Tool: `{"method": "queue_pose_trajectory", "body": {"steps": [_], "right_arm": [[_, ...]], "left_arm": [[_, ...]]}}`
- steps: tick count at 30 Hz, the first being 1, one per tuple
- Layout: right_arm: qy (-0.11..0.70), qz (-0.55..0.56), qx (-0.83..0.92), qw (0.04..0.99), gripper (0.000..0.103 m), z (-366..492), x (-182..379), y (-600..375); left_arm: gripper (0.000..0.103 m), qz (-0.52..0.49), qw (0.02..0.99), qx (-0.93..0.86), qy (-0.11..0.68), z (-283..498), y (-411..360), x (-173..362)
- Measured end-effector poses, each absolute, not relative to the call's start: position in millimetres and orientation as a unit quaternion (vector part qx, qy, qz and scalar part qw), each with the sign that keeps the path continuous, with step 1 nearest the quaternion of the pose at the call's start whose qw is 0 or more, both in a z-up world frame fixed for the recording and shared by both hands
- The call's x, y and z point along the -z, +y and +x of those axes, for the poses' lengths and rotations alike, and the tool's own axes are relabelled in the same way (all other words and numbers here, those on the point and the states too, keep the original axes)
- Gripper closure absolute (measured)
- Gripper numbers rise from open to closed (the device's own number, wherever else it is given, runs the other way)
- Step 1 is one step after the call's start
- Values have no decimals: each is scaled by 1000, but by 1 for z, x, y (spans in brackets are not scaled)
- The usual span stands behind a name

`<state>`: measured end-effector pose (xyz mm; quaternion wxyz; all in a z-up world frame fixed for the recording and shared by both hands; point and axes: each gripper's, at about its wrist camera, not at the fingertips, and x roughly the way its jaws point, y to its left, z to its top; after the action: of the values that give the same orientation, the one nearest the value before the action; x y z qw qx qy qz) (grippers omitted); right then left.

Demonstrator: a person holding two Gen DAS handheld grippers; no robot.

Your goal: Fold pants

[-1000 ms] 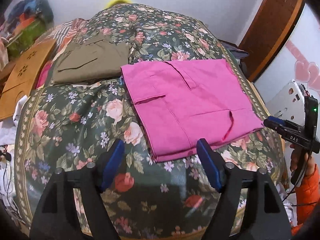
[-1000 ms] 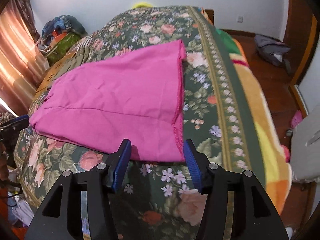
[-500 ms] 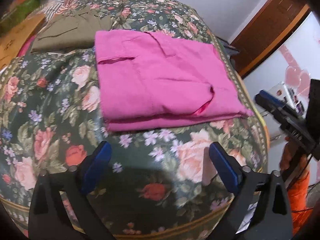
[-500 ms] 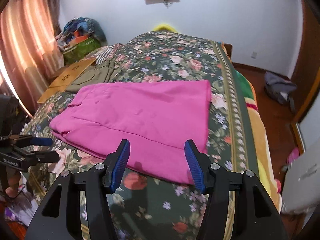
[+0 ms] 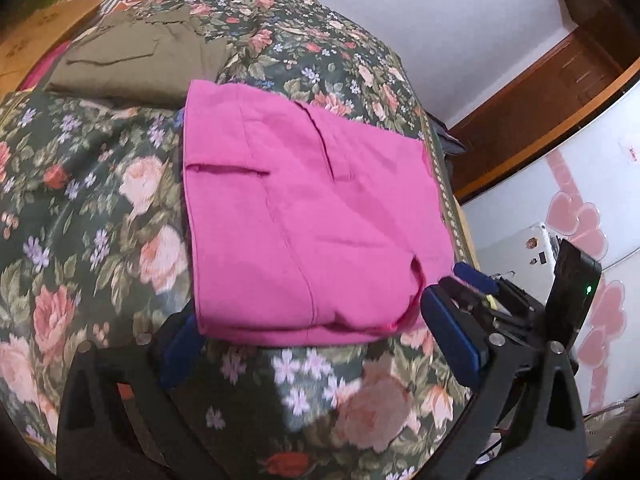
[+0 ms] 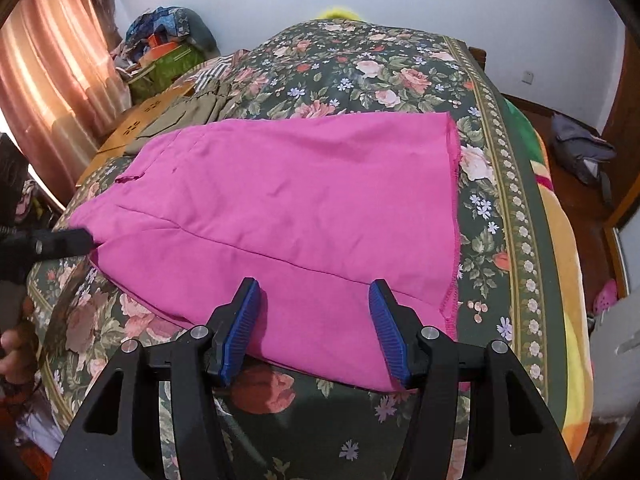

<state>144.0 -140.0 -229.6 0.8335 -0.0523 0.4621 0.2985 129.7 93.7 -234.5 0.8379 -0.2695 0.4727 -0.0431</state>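
Observation:
Folded magenta pants (image 5: 304,216) lie flat on the floral bedspread (image 5: 92,208); they also show in the right wrist view (image 6: 304,208). My left gripper (image 5: 320,348) is open, its blue pads astride the near folded edge. My right gripper (image 6: 314,332) is open, its pads over the near edge of the pants by the hemmed corner. The right gripper also shows in the left wrist view (image 5: 468,280) at the pants' right corner. The left gripper shows in the right wrist view (image 6: 60,240) at the pants' left end.
Folded olive pants (image 5: 136,60) lie farther back on the bed. A wooden board (image 6: 132,128) and piled bags (image 6: 168,48) sit at the left side. A white appliance (image 5: 532,248) and a wooden door (image 5: 560,92) stand on the right. A grey bag (image 6: 580,152) lies on the floor.
Both grippers have moved in closer to the pants' near edge; the left one now straddles the fold and the right one reaches over the edge. The pants have not moved.

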Motion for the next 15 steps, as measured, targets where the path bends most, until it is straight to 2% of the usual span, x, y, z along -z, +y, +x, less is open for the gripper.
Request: {"method": "queue_pose_trajectory", "body": {"steps": [6, 12, 15], "right_arm": [[465, -41, -297, 833, 47, 146, 232, -145], [466, -41, -293, 834, 47, 146, 231, -146], [467, -45, -291, 834, 47, 146, 231, -145]], "left_arm": [[23, -253, 842, 24, 476, 143, 96, 236], [55, -226, 853, 19, 470, 147, 93, 231], [62, -199, 865, 15, 461, 147, 88, 223]]}}
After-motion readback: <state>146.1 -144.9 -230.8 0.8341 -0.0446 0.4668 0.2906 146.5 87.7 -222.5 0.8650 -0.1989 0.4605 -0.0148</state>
